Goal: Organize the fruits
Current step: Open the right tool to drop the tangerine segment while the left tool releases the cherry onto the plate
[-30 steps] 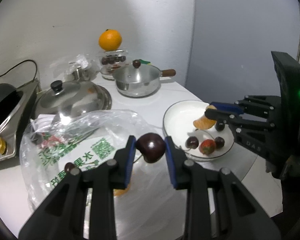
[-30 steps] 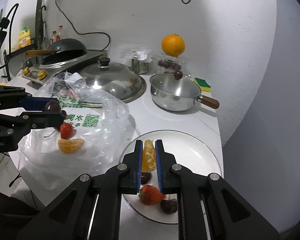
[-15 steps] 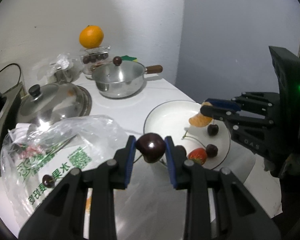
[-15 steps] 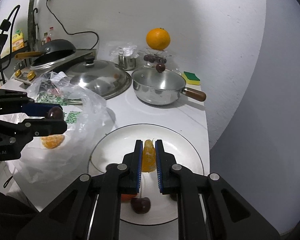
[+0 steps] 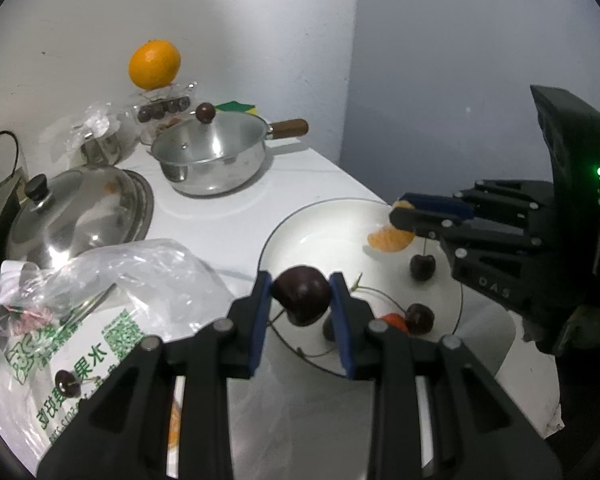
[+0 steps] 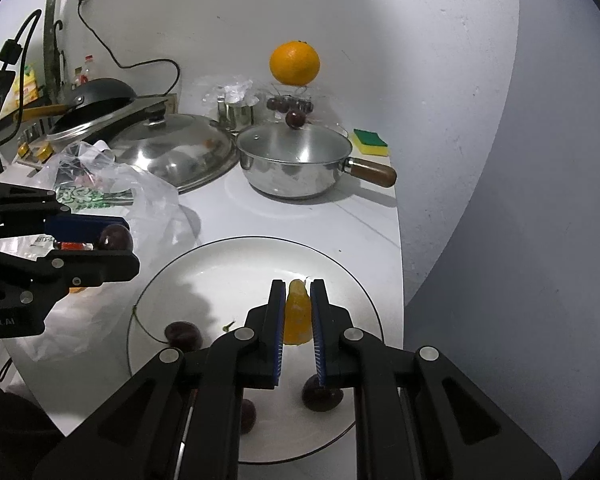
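Pinching a dark cherry (image 5: pixel 300 300) across its round middle, the left tool (image 5: pixel 300 312) hangs by the plate's (image 6: pixel 340 276) rim; the right tool (image 6: pixel 298 320) squeezes a soft orange segment (image 6: pixel 296 316), probably easily bruised, above it.

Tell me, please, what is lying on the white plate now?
On the white plate lie dark cherries and a strawberry, partly hidden by the left gripper. The right gripper holds an orange segment above it.
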Tool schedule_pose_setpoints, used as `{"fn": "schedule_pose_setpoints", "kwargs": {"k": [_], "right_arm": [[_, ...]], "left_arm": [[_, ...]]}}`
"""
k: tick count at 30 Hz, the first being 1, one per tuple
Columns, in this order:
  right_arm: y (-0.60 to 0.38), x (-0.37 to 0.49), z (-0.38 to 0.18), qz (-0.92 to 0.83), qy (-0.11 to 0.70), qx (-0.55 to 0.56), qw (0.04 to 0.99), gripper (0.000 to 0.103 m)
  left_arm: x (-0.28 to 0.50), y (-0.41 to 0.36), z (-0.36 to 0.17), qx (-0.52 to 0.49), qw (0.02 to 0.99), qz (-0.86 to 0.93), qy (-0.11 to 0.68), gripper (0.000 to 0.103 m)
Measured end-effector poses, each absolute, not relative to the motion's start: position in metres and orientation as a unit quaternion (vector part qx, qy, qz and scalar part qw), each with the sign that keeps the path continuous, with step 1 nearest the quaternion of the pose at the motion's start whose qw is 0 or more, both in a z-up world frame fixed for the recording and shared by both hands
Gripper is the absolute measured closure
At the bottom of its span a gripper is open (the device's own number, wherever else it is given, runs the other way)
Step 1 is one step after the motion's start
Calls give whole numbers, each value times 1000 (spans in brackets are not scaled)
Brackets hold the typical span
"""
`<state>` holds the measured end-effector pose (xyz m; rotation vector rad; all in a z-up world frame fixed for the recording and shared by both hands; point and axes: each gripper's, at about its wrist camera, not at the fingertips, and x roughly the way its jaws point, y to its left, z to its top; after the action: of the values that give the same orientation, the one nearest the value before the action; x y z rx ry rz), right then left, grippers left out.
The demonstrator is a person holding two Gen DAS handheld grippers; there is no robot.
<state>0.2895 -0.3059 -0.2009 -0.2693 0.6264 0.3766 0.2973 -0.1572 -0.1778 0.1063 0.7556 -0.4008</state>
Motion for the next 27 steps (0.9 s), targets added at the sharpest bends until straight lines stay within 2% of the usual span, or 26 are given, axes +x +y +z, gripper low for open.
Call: {"fn": "schedule_pose_setpoints", "kwargs": {"k": [27], "right_arm": [[-321, 299, -221, 175, 331, -114, 920, 89]], "left_arm": [[320, -179, -204, 59, 896, -204, 390, 73]]}}
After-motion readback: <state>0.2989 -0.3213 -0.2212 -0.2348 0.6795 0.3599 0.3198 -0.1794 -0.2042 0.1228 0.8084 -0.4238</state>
